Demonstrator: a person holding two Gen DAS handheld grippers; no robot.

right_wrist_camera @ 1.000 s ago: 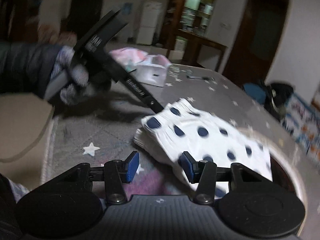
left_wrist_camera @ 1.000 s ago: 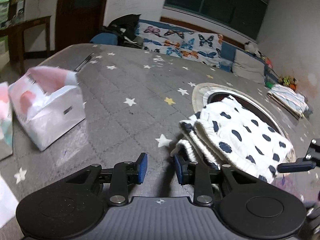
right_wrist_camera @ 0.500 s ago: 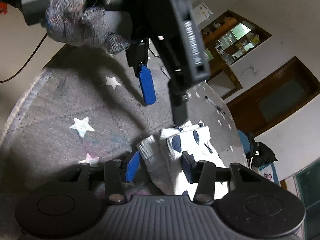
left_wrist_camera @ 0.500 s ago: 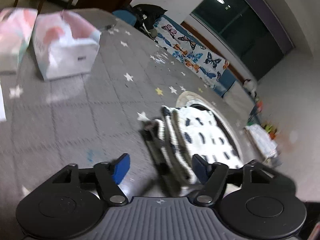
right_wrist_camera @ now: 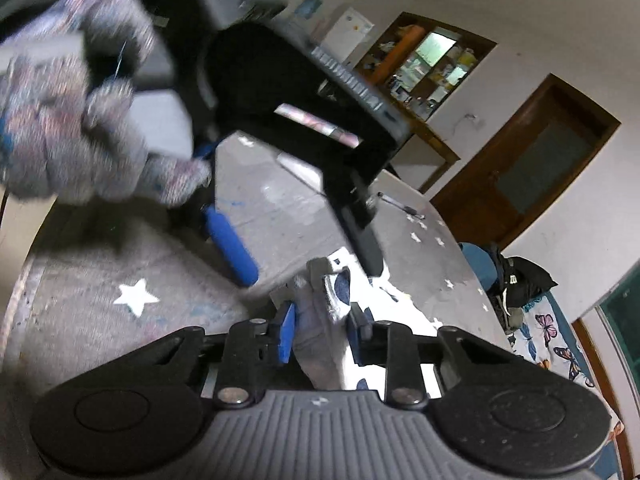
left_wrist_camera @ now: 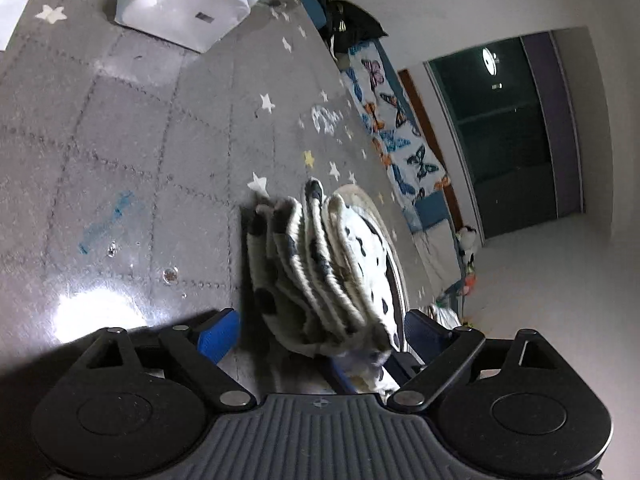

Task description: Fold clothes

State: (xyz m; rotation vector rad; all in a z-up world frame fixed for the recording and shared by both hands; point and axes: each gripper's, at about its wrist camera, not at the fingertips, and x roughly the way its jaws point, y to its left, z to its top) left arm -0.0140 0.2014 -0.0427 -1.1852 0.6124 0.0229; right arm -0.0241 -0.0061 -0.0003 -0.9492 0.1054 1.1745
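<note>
- The polka-dot garment (left_wrist_camera: 320, 264) lies folded in a thick stack on the grey star-print mat (left_wrist_camera: 140, 152), its layered edge facing me, partly over a round ring (left_wrist_camera: 394, 276) set into the mat
- My left gripper (left_wrist_camera: 320, 334) straddles the near end of that stack, jaws opening and already very wide; the cloth sits between the blue pads (left_wrist_camera: 218, 334) but neither pad presses on it, so nothing is held on this side
- My right gripper (right_wrist_camera: 322, 330) is at the same near edge, jaws closing, with a bunch of the white folded layers (right_wrist_camera: 326, 320) between the pads; they look to be pinching it, though the far pad is half hidden by cloth
- From the right view, the left gripper (right_wrist_camera: 304, 252) hangs just above the stack, carried by a gloved hand (right_wrist_camera: 80, 128), blurred
- Risk one, as I judge it: the right jaws catch only some layers, and a lift would peel the stack apart and undo the folds
- Risk two: the two grippers are crowded at one corner; my left pad could snag the cloth or knock the right fingers
- Risk three: the stack overhangs that ring, so a drag could catch and skew the bundle
- Further out, a white box (left_wrist_camera: 180, 8) sits at the mat's far end, well apart, and a butterfly-print cushion (left_wrist_camera: 396, 136) lies beyond the edge; neither is in my way
</note>
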